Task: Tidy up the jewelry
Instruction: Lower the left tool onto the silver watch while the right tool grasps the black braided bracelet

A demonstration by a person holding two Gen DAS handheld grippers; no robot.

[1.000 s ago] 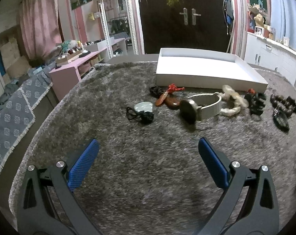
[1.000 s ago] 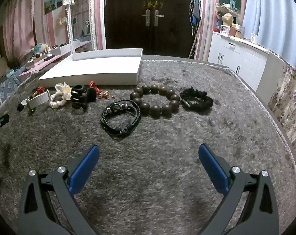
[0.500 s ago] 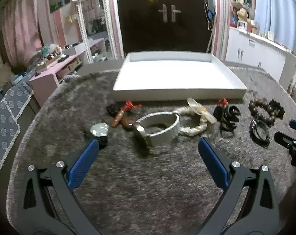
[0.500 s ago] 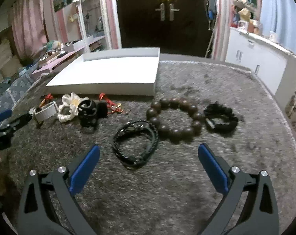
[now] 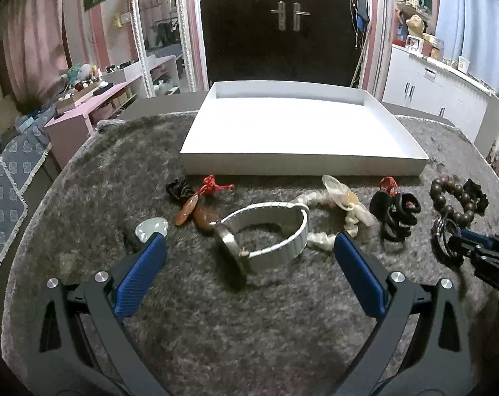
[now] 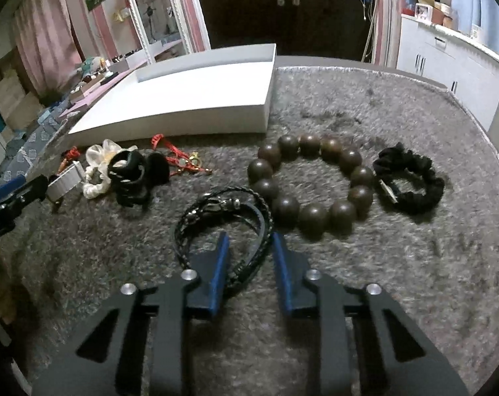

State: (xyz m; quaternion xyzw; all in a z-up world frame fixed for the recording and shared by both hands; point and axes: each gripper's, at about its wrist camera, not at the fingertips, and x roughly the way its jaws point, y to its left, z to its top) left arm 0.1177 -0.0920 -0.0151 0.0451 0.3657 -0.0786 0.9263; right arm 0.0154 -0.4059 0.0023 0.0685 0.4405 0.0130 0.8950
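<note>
The right gripper (image 6: 247, 247) has come down — its jaws just narrowed around the black braided bracelet (image 6: 223, 221).

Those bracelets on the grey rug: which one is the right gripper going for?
The black braided cord bracelet: its near side lies between the right gripper's narrowed blue fingers. The wooden bead bracelet and black scrunchie lie beyond, untouched.

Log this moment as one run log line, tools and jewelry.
left tool: open, over silver watch | right tool: jaws just closing around black braided bracelet, grip unconfirmed | white tray: nothing visible inside
</note>
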